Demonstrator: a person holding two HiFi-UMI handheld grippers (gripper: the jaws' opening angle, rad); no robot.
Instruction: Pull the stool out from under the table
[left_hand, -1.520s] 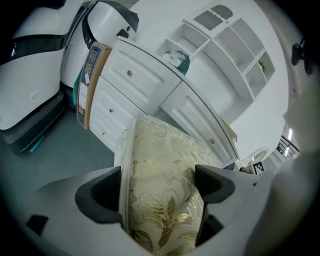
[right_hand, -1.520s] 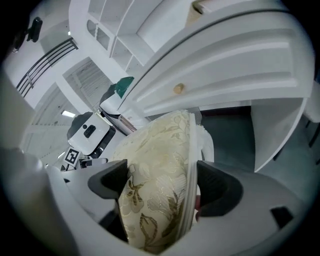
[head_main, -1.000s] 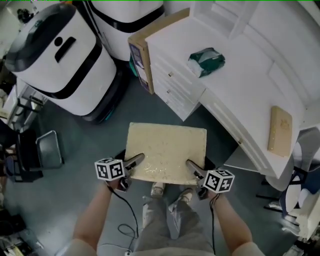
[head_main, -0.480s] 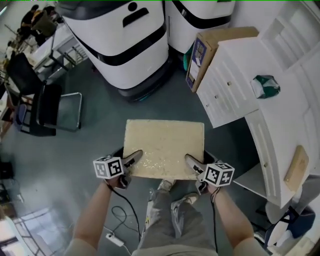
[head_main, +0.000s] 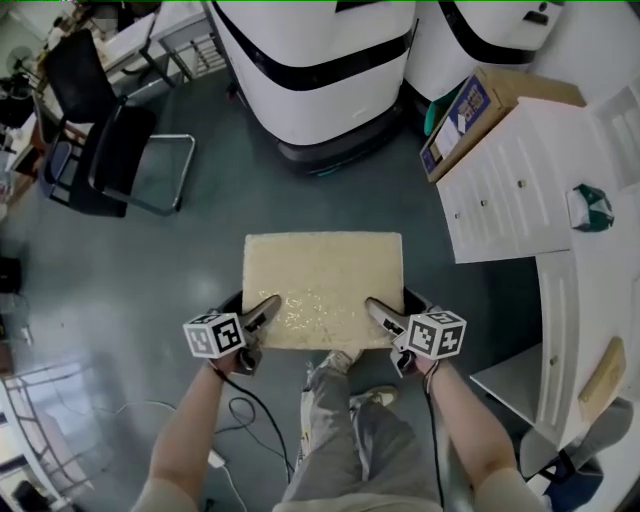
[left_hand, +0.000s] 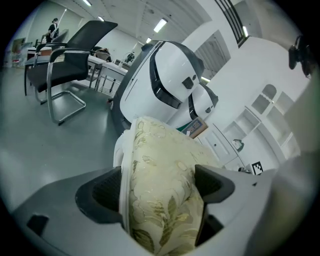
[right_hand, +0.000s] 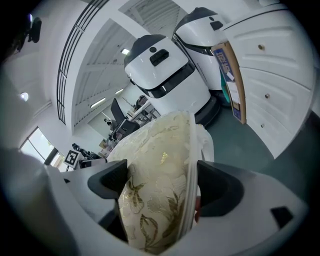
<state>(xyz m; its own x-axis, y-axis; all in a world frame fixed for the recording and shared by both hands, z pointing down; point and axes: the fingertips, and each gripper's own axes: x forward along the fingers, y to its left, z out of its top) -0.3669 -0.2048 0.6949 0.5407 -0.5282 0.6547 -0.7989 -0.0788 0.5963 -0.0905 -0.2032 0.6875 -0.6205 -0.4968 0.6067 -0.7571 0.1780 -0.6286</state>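
Now stool (head_main: 323, 285) farther from table (head_main: 563, 300).

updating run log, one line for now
left gripper: shut on stool | right gripper: shut on stool | stool: clear of table

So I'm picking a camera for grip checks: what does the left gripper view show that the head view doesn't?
Only the left gripper view: the left gripper edge-on, both jaws pressing the leaf-patterned cushion side of the stool. Only the head view: the right gripper on the stool's other near corner, and the person's legs. Both: the stool, the black chair and the white machines.
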